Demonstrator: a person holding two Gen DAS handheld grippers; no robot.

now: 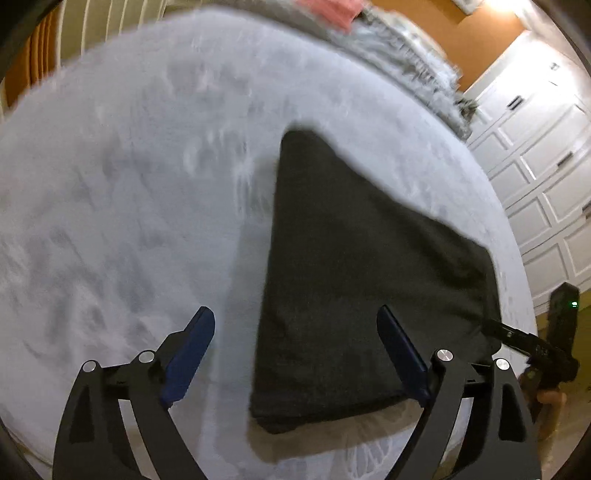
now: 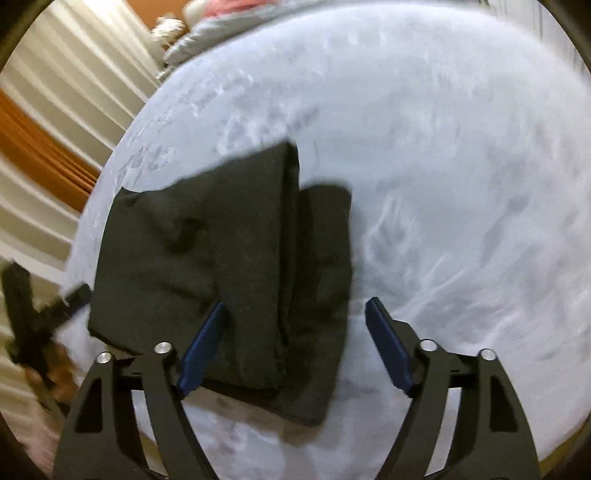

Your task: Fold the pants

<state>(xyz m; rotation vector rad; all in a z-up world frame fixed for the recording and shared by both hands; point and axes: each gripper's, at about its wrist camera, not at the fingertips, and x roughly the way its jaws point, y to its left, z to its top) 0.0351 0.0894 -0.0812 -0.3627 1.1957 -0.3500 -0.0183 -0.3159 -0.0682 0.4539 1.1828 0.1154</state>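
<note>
Dark charcoal pants point(image 1: 354, 280) lie folded into a thick stack on a pale grey-blue plush bed cover point(image 1: 129, 184). In the left wrist view my left gripper point(image 1: 295, 328) is open and empty, just above the stack's near left edge. In the right wrist view the pants point(image 2: 229, 266) show a folded layer over a lower one. My right gripper point(image 2: 295, 321) is open and empty above the stack's near right corner. Each gripper shows at the other view's edge, the right one point(image 1: 524, 339) and the left one point(image 2: 55, 306), both beside the stack.
The bed cover point(image 2: 461, 166) spreads wide around the pants. Crumpled grey bedding point(image 1: 406, 48) and a pink item point(image 1: 332, 11) lie at the far end. White panelled closet doors point(image 1: 535, 166) stand to the right. White slats and an orange wall point(image 2: 44, 122) are to the left.
</note>
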